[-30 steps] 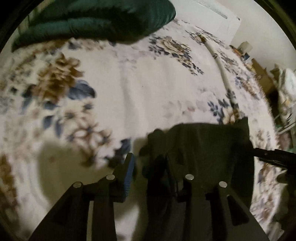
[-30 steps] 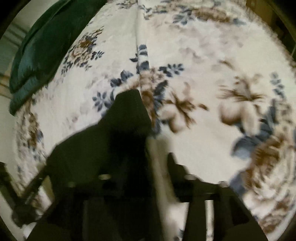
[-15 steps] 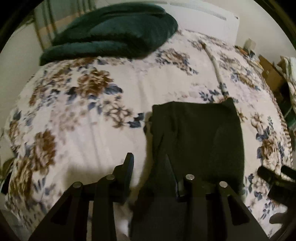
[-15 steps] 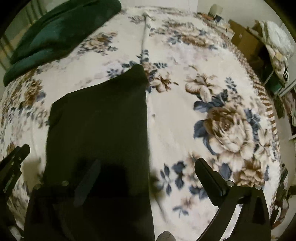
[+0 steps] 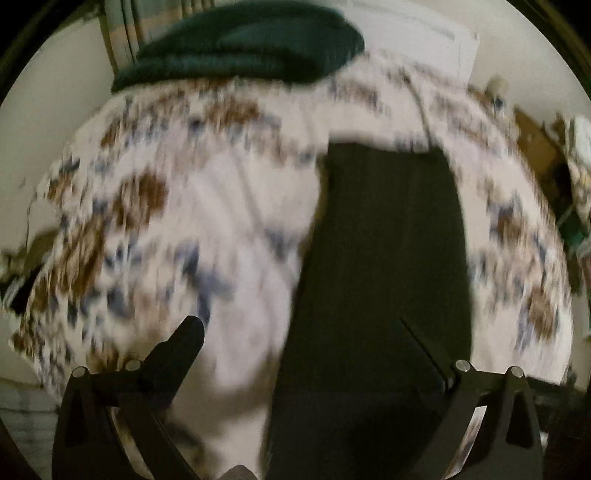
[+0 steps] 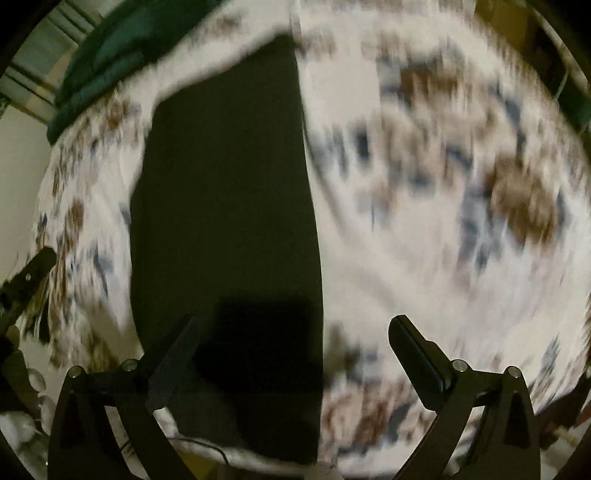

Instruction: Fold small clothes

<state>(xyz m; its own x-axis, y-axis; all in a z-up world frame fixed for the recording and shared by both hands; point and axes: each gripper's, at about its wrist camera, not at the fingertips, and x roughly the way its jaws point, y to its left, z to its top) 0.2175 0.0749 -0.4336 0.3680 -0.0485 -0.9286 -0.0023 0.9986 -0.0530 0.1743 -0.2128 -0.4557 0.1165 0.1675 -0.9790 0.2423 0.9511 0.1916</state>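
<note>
A dark garment (image 5: 384,258) lies flat in a long folded strip on the floral bedspread (image 5: 207,206). It also shows in the right wrist view (image 6: 225,206). My left gripper (image 5: 301,325) is open and empty, raised above the garment's near left edge. My right gripper (image 6: 295,325) is open and empty, raised above the garment's near right edge. The left gripper's tip (image 6: 33,269) shows at the left edge of the right wrist view. Both views are blurred by motion.
A dark green blanket (image 5: 243,48) lies bunched at the head of the bed, also in the right wrist view (image 6: 110,62). A white headboard (image 5: 413,33) stands behind it. Boxes and clutter (image 5: 546,155) stand off the bed's right side.
Both grippers let go of the garment, opened wide and pulled back and up from the bed. The garment now lies flat in a long strip.
</note>
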